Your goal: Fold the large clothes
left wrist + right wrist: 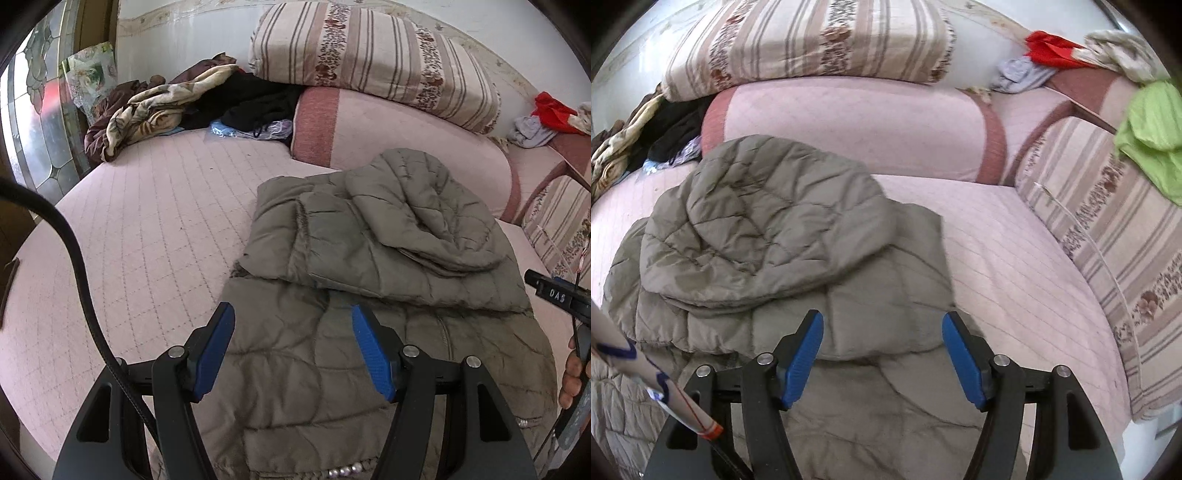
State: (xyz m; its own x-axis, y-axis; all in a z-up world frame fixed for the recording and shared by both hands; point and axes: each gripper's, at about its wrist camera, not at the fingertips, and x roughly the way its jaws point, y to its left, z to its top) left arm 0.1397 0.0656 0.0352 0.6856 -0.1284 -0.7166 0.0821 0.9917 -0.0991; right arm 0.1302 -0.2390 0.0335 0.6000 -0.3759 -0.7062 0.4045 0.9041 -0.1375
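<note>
Both the left gripper [293, 312] and right gripper [882, 320] hang open, empty, above the folded jacket [376, 236], whose near hem is cut off below.

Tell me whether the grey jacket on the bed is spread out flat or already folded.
Partly folded. The jacket has its upper half and hood doubled back over the lower part, whose hem end lies flat nearer the camera. Both tools are open, gripping nothing.

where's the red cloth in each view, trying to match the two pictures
Left wrist view: the red cloth sits at the far right edge, upper part, beside a pale grey garment.
Right wrist view: the red cloth is near the top, right of centre, with the same grey garment to its left.
Shared landmark: the striped floral quilt stacked on the pink bolster, behind the folded grey padded jacket.
</note>
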